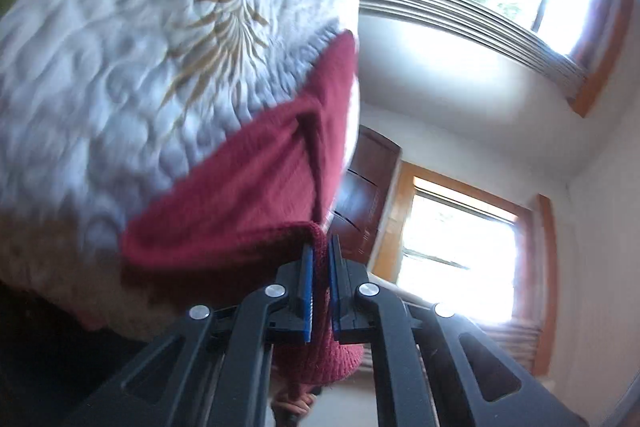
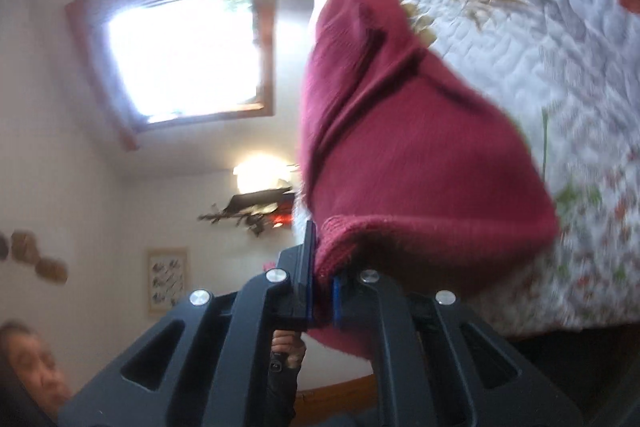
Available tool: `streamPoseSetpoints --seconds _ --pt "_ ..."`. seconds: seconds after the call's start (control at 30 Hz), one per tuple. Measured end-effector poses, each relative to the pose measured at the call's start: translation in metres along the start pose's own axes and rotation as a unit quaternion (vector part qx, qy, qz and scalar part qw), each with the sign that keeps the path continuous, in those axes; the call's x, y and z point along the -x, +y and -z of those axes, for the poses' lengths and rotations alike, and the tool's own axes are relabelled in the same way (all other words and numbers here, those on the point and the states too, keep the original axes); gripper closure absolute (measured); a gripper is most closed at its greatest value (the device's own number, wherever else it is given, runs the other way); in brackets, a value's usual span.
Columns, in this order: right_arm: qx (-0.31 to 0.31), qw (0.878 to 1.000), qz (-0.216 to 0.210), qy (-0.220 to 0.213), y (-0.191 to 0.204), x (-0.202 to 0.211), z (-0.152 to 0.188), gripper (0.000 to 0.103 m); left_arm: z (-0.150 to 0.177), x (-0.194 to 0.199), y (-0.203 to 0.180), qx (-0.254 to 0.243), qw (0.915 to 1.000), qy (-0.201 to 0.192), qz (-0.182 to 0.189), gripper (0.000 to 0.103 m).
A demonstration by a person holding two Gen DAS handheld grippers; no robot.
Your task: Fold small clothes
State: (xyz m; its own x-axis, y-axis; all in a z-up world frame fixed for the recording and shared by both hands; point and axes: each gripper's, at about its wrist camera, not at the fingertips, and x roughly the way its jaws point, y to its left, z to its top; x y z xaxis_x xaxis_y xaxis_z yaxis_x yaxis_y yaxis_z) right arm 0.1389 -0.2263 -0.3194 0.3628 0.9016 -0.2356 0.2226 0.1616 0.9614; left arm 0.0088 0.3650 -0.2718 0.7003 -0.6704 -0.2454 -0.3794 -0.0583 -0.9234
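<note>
While a knitted edge of the red garment (image 1: 248, 187) is pinched between the nearly closed jaws of both the left gripper (image 1: 320, 267) and the right gripper (image 2: 322, 269), it is held above the quilted bedspread (image 1: 120, 47), no finished fold being visible yet.

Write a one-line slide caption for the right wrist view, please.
Right gripper shut on the edge of a red knit garment above a floral quilt.

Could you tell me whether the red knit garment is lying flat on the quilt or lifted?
Partly lifted: the left gripper and right gripper each pinch an edge of the red knit garment, which drapes toward the quilt.
</note>
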Motion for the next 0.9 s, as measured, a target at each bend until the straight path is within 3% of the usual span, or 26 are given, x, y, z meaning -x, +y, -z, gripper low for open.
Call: streamPoseSetpoints --seconds 0.17,0.2,0.3,0.4,0.47,0.53,0.6,0.67,0.77,0.83,0.9 --pt "-0.062 0.996 0.057 0.008 -0.021 -0.021 -0.054 0.087 -0.031 -0.02 0.014 0.055 0.9969 -0.051 -0.025 0.097" --pt "-0.077 0.995 0.063 0.013 -0.024 -0.025 -0.062 0.072 -0.032 -0.019 0.015 0.06 0.9961 -0.06 -0.024 0.098" --pt "-0.09 0.994 0.066 0.009 -0.019 -0.022 -0.078 0.043 -0.033 -0.019 0.005 0.053 0.9955 -0.074 -0.025 0.097" --pt "-0.072 0.995 0.06 0.022 -0.003 -0.012 -0.092 0.037 -0.028 -0.01 -0.016 0.022 0.9952 -0.086 -0.04 0.088" --pt "-0.028 0.995 0.089 0.026 0.013 0.0 -0.097 0.037 -0.021 -0.008 -0.034 -0.017 0.9936 -0.088 -0.069 0.08" --pt "0.022 0.992 0.121 0.04 0.026 0.009 -0.1 0.037 -0.011 -0.011 -0.059 -0.08 0.9851 -0.086 -0.125 0.052" --pt "0.089 0.98 0.164 0.062 0.039 0.007 -0.101 0.037 0.005 -0.019 -0.085 -0.157 0.9655 -0.073 -0.194 0.036" --pt "0.158 0.962 0.207 0.084 0.047 -0.001 -0.098 0.036 0.017 -0.032 -0.105 -0.218 0.9412 -0.051 -0.253 0.029" --pt "0.235 0.932 0.252 0.116 0.045 -0.013 -0.082 0.033 0.033 -0.053 -0.12 -0.294 0.8894 -0.019 -0.349 0.019" --pt "0.255 0.922 0.264 0.125 0.04 -0.025 -0.078 0.031 0.038 -0.068 -0.125 -0.336 0.8576 0.004 -0.39 0.013" --pt "0.268 0.917 0.271 0.121 0.04 -0.028 -0.072 0.024 0.039 -0.076 -0.123 -0.37 0.832 0.021 -0.413 0.01"
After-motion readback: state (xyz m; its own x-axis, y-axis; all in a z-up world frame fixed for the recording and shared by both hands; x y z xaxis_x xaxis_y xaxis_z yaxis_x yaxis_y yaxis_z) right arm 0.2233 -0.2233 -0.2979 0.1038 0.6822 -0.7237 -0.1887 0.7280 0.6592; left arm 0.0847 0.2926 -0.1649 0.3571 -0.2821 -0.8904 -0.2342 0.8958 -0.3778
